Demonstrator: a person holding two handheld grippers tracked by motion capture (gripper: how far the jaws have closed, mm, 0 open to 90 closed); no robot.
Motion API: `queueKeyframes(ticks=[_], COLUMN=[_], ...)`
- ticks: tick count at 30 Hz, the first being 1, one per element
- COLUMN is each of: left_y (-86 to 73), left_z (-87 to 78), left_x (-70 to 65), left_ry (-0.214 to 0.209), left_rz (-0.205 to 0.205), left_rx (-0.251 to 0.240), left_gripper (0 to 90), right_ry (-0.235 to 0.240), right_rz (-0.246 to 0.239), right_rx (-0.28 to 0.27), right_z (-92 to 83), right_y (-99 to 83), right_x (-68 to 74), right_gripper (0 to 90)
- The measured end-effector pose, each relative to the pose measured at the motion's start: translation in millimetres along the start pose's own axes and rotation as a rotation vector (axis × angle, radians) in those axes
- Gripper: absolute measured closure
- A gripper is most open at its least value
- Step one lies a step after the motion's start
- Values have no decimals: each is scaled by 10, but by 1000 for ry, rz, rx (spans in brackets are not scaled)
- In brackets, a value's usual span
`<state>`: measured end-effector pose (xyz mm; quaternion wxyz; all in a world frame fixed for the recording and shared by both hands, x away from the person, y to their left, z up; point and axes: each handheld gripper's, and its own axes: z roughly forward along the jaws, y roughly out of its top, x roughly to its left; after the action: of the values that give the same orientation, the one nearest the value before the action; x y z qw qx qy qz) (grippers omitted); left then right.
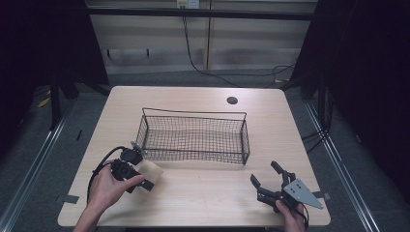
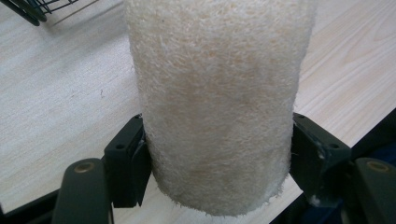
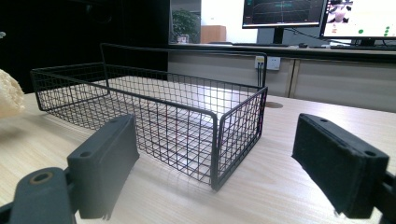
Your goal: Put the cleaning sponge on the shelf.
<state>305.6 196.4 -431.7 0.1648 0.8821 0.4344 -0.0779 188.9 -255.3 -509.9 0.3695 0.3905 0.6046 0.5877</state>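
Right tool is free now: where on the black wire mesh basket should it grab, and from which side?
Likely the near right corner of the black wire mesh basket, approached from the person's side with the open right tool. That corner's upright rod and thin top rim face the tool, and thin wire fits between the open jaws. The raised loop handles on the ends are an alternative.

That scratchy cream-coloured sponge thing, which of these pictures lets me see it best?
The left gripper view: the loofah sponge sits close up between the left gripper's jaws, fibres clear. The high view shows it small, beside the wire basket, partly under the hand. The right gripper view catches just its edge at the left border.
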Motion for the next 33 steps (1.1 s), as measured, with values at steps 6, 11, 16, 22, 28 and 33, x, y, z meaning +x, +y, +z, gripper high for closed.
queueKeyframes(ticks=[6,11,16,22,28,33], left_y=[-47,-76,-114,-134,-148,-159], left_z=[-59,-142,-213,-277,-348,-394], left_x=[-4,-10,-57,-109,-148,-142], left_ry=[-15,-48,-65,-79,-80,-90], left_rz=[7,24,16,31,52,52], left_rx=[-29,-59,-97,-124,-149,-182], left_gripper=[302,302,302,302,302,302], right_ry=[0,0,0,0,-1,0], right_rz=[-5,-7,-2,-1,-3,-3], right_rx=[-1,-1,-3,-2,-3,-3], right_z=[1,1,0,0,-1,0], right_y=[0,-1,0,0,-1,0], right_x=[-5,-6,-2,-2,-2,-2], right_gripper=[135,134,135,135,135,135])
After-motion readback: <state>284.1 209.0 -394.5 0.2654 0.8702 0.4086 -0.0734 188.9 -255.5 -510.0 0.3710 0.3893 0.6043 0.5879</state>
